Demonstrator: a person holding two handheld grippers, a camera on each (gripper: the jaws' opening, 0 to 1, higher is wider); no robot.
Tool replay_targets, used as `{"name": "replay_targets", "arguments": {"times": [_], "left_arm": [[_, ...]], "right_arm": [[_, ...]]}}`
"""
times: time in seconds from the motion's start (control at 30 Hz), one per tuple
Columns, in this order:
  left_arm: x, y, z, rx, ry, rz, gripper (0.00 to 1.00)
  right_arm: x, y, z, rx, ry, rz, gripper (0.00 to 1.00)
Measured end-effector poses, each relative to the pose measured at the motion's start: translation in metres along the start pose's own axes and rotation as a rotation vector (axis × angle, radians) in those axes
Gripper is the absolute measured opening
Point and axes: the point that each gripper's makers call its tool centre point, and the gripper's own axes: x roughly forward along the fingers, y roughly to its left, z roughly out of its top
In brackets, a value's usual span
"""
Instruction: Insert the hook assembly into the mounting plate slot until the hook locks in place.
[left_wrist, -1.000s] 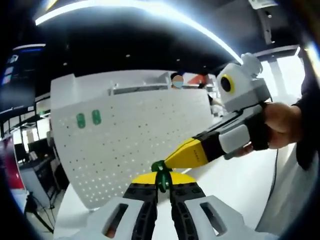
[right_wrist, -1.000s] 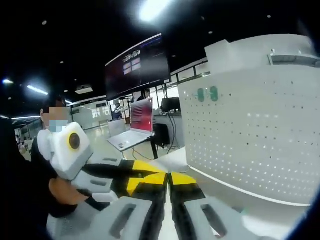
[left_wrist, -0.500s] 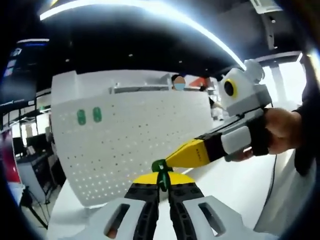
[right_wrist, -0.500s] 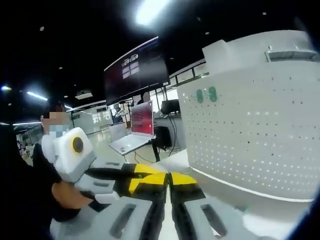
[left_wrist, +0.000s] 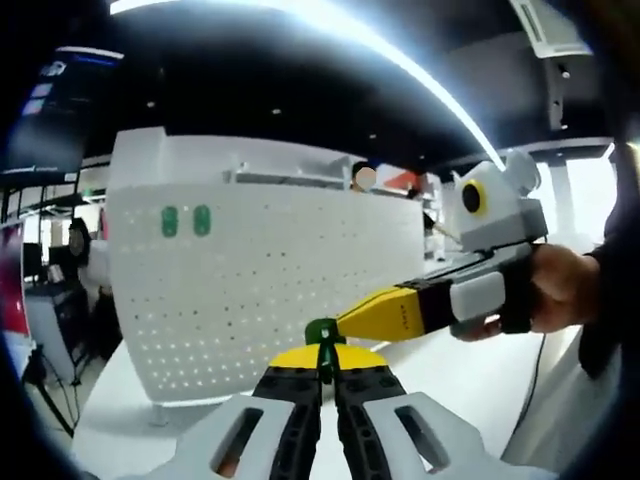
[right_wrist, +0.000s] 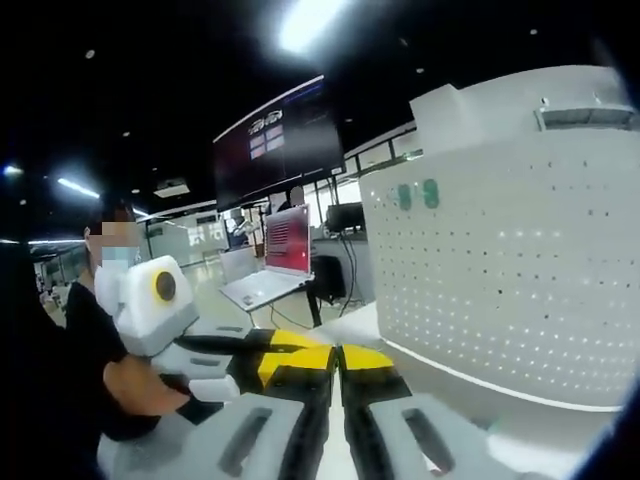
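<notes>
The small green hook (left_wrist: 322, 340) sits pinched between the closed jaws of the left gripper (left_wrist: 322, 368), in front of the white perforated plate (left_wrist: 270, 290) that stands upright on the white worktop (left_wrist: 470, 370). Only its top part shows above the yellow jaw tips; the rest is hidden between them. It is well apart from the plate, low before its lower half, and nothing is in a hole yet at this spot.

The right gripper (left_wrist: 350, 320) comes in from the side, and its yellow tip is touching or almost touching the hook. In the right gripper view its own jaws (right_wrist: 335, 362) stand close together with only a thin line between, and I see nothing held there. I cannot tell if they nip the edge of the hook.

The hook looks like a little plastic piece: light, stiff and smooth, so it can turn or slip in a pinch. I think the best hold is on its flat body, low down, with the locking end free and pointing to the plate. The plate seems thin and light, so a hard push may tip it or slide it on the worktop; the second gripper could steady it.

High on the plate, two green pieces (left_wrist: 186, 221) are already fixed side by side.
</notes>
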Motion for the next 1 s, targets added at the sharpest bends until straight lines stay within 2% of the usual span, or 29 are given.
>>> {"name": "replay_targets", "arguments": {"times": [0.2, 0.33, 0.57, 0.77, 0.87, 1.0], "left_arm": [[0.001, 0.000, -0.002, -0.003, 0.009, -0.002, 0.03], [0.001, 0.000, -0.002, -0.005, 0.010, 0.004, 0.03], [0.000, 0.003, -0.002, -0.005, 0.013, 0.014, 0.02], [0.000, 0.005, -0.005, -0.011, 0.024, 0.022, 0.02], [-0.001, 0.006, -0.005, -0.008, 0.025, 0.027, 0.02], [-0.001, 0.006, -0.004, -0.009, 0.023, 0.030, 0.03]], "right_arm": [[-0.001, -0.001, 0.000, -0.009, -0.003, -0.004, 0.01], [-0.003, -0.003, 0.004, -0.030, -0.014, -0.021, 0.05], [-0.010, -0.014, 0.008, -0.037, -0.026, -0.049, 0.08], [-0.013, -0.023, 0.011, -0.046, -0.036, -0.084, 0.18], [-0.017, -0.026, 0.009, -0.071, -0.035, -0.102, 0.21], [-0.023, -0.033, 0.006, -0.111, -0.031, -0.139, 0.29]]}}
